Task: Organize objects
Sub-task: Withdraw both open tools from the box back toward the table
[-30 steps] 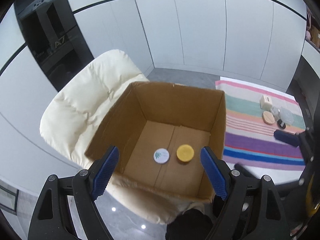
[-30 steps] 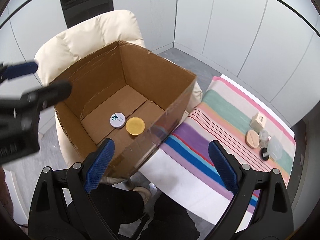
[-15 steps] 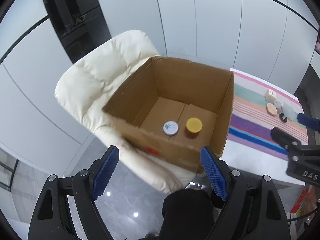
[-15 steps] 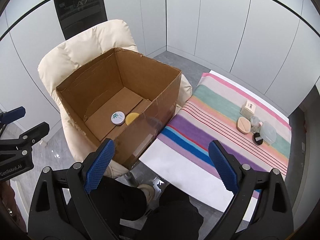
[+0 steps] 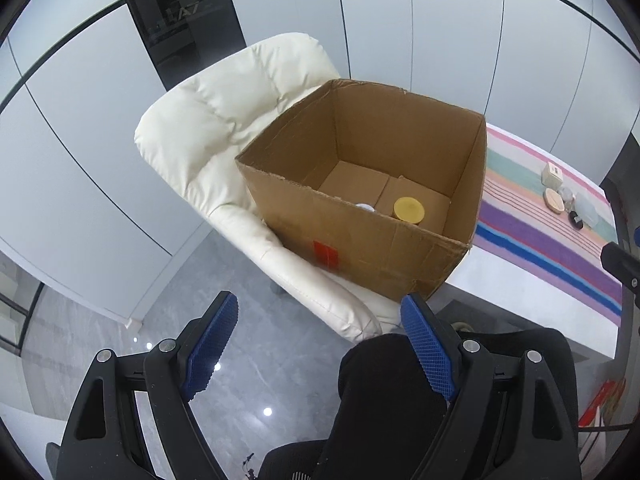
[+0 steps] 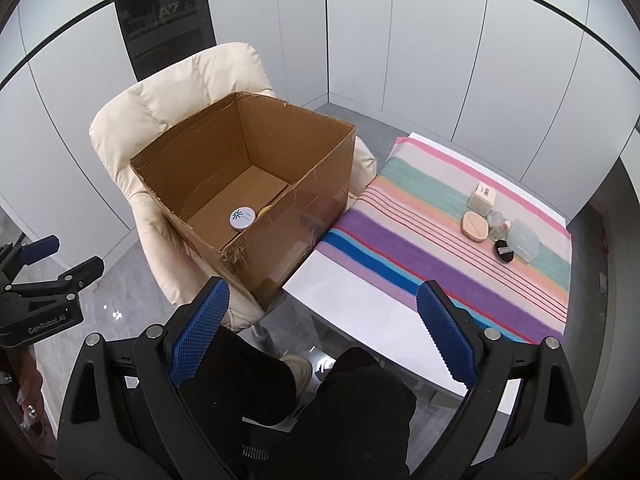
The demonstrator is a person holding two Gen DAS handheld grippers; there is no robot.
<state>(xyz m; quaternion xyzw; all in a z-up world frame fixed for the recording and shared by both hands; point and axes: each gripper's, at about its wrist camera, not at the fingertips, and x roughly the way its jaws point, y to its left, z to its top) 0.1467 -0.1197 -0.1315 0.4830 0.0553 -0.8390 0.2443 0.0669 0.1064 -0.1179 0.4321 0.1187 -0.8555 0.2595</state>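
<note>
An open cardboard box [image 5: 360, 236] [image 6: 280, 232] rests on a cream armchair [image 5: 224, 128] [image 6: 168, 108]. Inside it stand a yellow-lidded jar [image 5: 409, 209] and a white-lidded jar [image 6: 242, 218], the white one mostly hidden in the left wrist view. On the striped cloth [image 6: 420, 240] [image 5: 540, 232] lie a small beige box [image 6: 483, 197], a tan oval puff [image 6: 475, 227], a small glass bottle [image 6: 496, 222], a clear case [image 6: 524, 239] and a black round puff [image 6: 505, 251]. My left gripper [image 5: 318, 344] is open and holds nothing, well short of the box. My right gripper [image 6: 320, 332] is open and holds nothing, over the table's near edge.
The white table [image 6: 360, 316] carries the cloth and stands right of the armchair. A person's dark-trousered legs [image 6: 352, 400] [image 5: 384, 392] and a mesh chair seat fill the bottom. White wall panels and a dark panel [image 6: 160, 12] stand behind. Grey glossy floor [image 5: 100, 336] lies left.
Both grippers have drawn back from the box, which now looks smaller and farther. The left gripper has left the box opening and moved left. Neither gripper's opening has changed.
</note>
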